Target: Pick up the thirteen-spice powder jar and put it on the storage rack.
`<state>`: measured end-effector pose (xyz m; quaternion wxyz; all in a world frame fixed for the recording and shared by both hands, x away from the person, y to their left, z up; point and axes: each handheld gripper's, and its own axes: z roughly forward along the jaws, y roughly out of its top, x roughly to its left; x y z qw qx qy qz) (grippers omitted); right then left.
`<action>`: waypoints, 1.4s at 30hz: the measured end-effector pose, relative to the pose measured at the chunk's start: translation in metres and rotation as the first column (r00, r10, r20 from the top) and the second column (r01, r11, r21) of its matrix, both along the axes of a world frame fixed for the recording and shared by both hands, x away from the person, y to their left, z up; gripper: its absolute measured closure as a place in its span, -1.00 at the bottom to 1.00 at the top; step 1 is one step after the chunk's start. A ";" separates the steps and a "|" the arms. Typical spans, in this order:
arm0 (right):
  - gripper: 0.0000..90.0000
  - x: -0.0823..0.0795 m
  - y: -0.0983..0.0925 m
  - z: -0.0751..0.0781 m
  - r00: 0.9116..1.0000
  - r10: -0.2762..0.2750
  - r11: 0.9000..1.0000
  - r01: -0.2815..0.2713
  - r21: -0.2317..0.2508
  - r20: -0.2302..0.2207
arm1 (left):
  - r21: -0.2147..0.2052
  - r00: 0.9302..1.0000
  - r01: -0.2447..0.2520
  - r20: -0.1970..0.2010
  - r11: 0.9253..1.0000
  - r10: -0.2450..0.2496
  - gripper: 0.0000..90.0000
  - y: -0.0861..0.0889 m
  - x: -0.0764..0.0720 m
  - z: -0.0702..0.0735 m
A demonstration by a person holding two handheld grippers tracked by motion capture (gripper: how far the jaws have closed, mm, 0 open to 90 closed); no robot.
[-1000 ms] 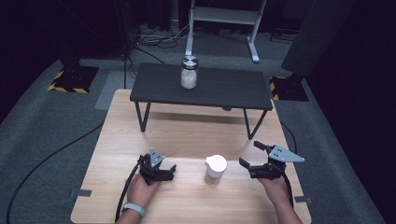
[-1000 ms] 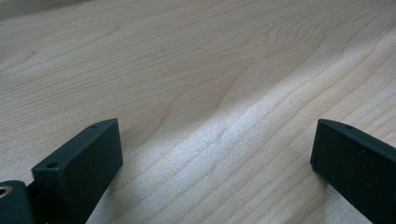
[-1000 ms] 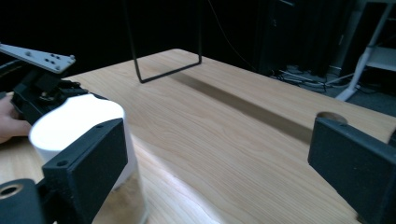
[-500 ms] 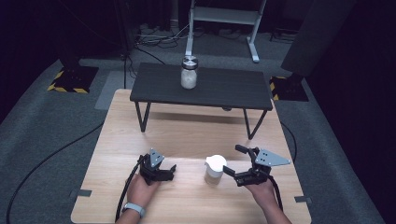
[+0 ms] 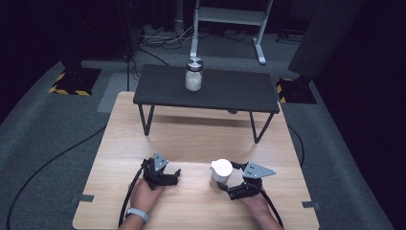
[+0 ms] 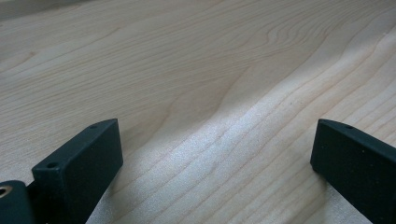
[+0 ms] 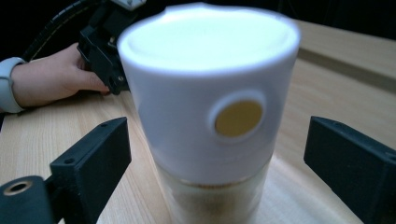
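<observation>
Two black two-jaw grippers rest at the near edge of one light wooden table (image 5: 191,143): the left gripper (image 5: 168,175) at near left and the right gripper (image 5: 229,181) at near right, each in one hand and each trailing one black cable. There are two containers: one white-capped cylindrical shaker (image 5: 221,170) with a clear lower body, standing near right between the right gripper's jaws, and one glass jar (image 5: 193,74) with a metal lid and white contents, far off. That jar stands on one low black metal-legged table (image 5: 163,88) at the far side, making two tables in all.
</observation>
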<state>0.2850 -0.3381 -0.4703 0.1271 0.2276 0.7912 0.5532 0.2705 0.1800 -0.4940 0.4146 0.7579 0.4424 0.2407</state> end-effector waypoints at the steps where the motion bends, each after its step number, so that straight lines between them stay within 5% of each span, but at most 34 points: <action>1: -0.85 0.000 0.000 0.000 1.000 0.000 1.000 0.000 0.000 0.000 | 0.000 1.000 0.000 0.000 1.000 0.000 -0.96 0.000 0.000 0.000; 8: -0.77 0.002 0.012 -0.017 0.999 -0.009 1.000 0.009 -0.008 -0.045 | 0.003 1.000 0.002 0.000 1.000 -0.002 -0.96 0.000 0.000 0.000; 16: -0.42 -0.003 0.010 -0.018 0.999 -0.030 1.000 0.030 -0.004 -0.029 | 0.002 1.000 0.001 0.001 1.000 -0.001 -0.96 0.000 0.000 0.000; 25: -0.36 -0.007 0.013 -0.018 0.999 -0.031 0.999 0.031 -0.022 0.018 | 0.002 1.000 0.001 0.001 1.000 -0.001 -0.96 0.000 0.000 0.000; 32: -0.34 -0.007 0.016 -0.007 0.998 -0.063 0.998 0.063 -0.028 -0.028 | 0.002 1.000 0.001 0.001 1.000 -0.001 -0.96 0.000 0.000 0.000; 42: -0.34 -0.009 0.021 0.026 0.991 -0.123 0.992 0.123 0.010 0.044 | 0.004 1.000 -0.004 0.000 1.000 0.004 -0.96 -0.001 -0.001 0.000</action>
